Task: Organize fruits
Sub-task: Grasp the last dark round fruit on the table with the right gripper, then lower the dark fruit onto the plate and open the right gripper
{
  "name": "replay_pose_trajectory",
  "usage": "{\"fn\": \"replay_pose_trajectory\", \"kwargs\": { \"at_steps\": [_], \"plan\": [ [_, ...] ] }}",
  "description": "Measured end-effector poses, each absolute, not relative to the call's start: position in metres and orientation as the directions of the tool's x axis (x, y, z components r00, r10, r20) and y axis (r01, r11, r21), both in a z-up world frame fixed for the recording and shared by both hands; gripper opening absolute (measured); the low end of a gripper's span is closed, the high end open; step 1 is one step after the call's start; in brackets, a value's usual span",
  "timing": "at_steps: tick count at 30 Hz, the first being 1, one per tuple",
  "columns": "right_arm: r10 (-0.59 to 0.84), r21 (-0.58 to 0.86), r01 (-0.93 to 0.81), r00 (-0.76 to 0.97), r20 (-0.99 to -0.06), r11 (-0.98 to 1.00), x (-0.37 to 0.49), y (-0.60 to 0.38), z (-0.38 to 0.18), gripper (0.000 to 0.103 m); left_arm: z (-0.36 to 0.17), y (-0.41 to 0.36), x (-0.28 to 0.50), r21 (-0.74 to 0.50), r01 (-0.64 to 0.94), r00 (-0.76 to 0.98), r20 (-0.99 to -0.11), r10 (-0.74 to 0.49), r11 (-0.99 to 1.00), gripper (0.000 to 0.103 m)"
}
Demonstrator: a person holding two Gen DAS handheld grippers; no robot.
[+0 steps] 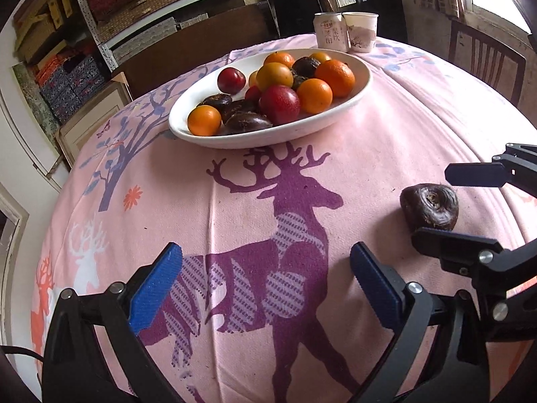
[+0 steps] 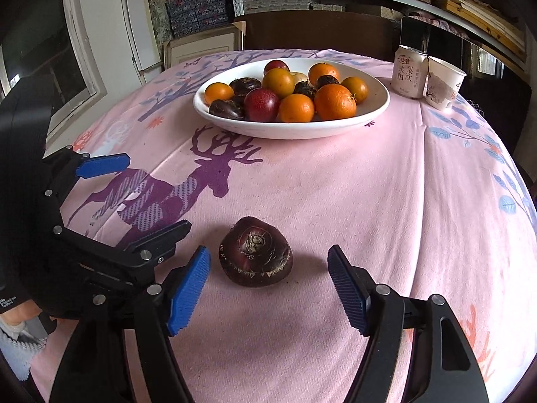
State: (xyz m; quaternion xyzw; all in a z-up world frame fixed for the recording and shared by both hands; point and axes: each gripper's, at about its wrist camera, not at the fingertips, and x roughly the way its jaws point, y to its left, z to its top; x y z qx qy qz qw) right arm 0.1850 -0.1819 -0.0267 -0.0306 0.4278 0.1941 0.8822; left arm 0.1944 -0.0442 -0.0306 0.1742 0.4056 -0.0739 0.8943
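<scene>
A dark brown water chestnut point(image 2: 255, 252) lies on the pink tablecloth, just ahead of my open right gripper point(image 2: 268, 285) and between the lines of its fingers. It also shows in the left wrist view point(image 1: 429, 206), between the right gripper's fingers point(image 1: 470, 174). A white oval bowl point(image 2: 372, 107) farther back holds several oranges, red plums and dark water chestnuts; it shows in the left wrist view too point(image 1: 359, 90). My left gripper point(image 1: 265, 278) is open and empty over the deer print, left of the loose chestnut.
A drink can point(image 2: 409, 70) and a paper cup point(image 2: 443, 82) stand at the table's far right, behind the bowl. A wooden chair point(image 1: 486, 53) stands beyond the table. Shelves with boxes line the back wall.
</scene>
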Motion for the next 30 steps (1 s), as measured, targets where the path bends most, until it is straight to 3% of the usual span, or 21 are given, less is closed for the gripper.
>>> {"fn": "replay_pose_trajectory", "kwargs": {
  "at_steps": [1, 3, 6, 10, 12, 13, 14, 16, 18, 20, 27, 28, 29, 30],
  "plan": [
    [0.332, 0.131, -0.374, 0.546, -0.769, 0.918, 0.187, -0.182, -0.028, 0.053, -0.031, -0.046, 0.195, 0.254, 0.277, 0.66, -0.751, 0.009, 0.927, 0.098],
    [0.357, 0.167, -0.37, 0.536, -0.765, 0.914, 0.19, -0.187, -0.027, 0.051, -0.031, -0.048, 0.196, 0.249, 0.299, 0.657, -0.754, -0.009, 0.921, 0.098],
    [0.387, 0.207, -0.37, 0.525, -0.758, 0.906, 0.192, -0.19, -0.027, 0.043, -0.033, -0.06, 0.187, 0.09, 0.486, 0.554, -0.801, -0.227, 0.869, 0.098],
    [0.411, 0.228, -0.383, 0.515, -0.752, 0.895, 0.192, -0.188, -0.027, 0.043, -0.031, -0.092, 0.171, 0.285, 0.495, 0.665, -0.732, -0.148, 0.821, 0.098],
    [0.416, 0.235, -0.379, 0.521, -0.745, 0.895, 0.191, -0.187, -0.025, 0.042, -0.033, -0.103, 0.175, 0.295, 0.51, 0.664, -0.733, -0.151, 0.808, 0.099],
    [0.428, 0.251, -0.376, 0.525, -0.736, 0.892, 0.191, -0.189, -0.022, 0.042, -0.032, -0.106, 0.176, 0.279, 0.526, 0.657, -0.733, -0.175, 0.803, 0.094],
    [0.429, 0.255, -0.371, 0.533, -0.729, 0.893, 0.191, -0.19, -0.02, 0.042, -0.031, -0.107, 0.177, 0.254, 0.544, 0.643, -0.738, -0.203, 0.799, 0.075],
    [0.416, 0.236, -0.369, 0.555, -0.72, 0.899, 0.191, -0.191, -0.015, 0.042, -0.031, -0.109, 0.18, 0.197, 0.577, 0.607, -0.752, -0.255, 0.793, 0.059],
    [0.416, 0.235, -0.367, 0.565, -0.712, 0.9, 0.193, -0.19, -0.01, 0.042, -0.028, -0.11, 0.18, 0.191, 0.589, 0.607, -0.746, -0.274, 0.785, 0.049],
    [0.417, 0.233, -0.366, 0.582, -0.698, 0.901, 0.201, -0.189, -0.001, 0.042, -0.019, -0.107, 0.187, 0.185, 0.585, 0.619, -0.73, -0.288, 0.79, 0.046],
    [0.431, 0.214, -0.387, 0.661, -0.615, 0.897, 0.267, -0.167, 0.053, 0.042, 0.036, -0.082, 0.253, 0.164, 0.507, 0.693, -0.662, -0.287, 0.846, 0.048],
    [0.43, 0.215, -0.385, 0.659, -0.617, 0.898, 0.281, -0.164, 0.053, 0.042, 0.037, -0.077, 0.267, 0.161, 0.485, 0.701, -0.659, -0.273, 0.859, 0.062],
    [0.426, 0.219, -0.377, 0.656, -0.622, 0.9, 0.295, -0.161, 0.049, 0.042, 0.035, -0.073, 0.279, 0.16, 0.463, 0.707, -0.66, -0.254, 0.872, 0.085],
    [0.427, 0.228, -0.372, 0.647, -0.631, 0.9, 0.308, -0.158, 0.042, 0.043, 0.032, -0.067, 0.29, 0.162, 0.429, 0.718, -0.658, -0.226, 0.889, 0.094]
  ]
}}
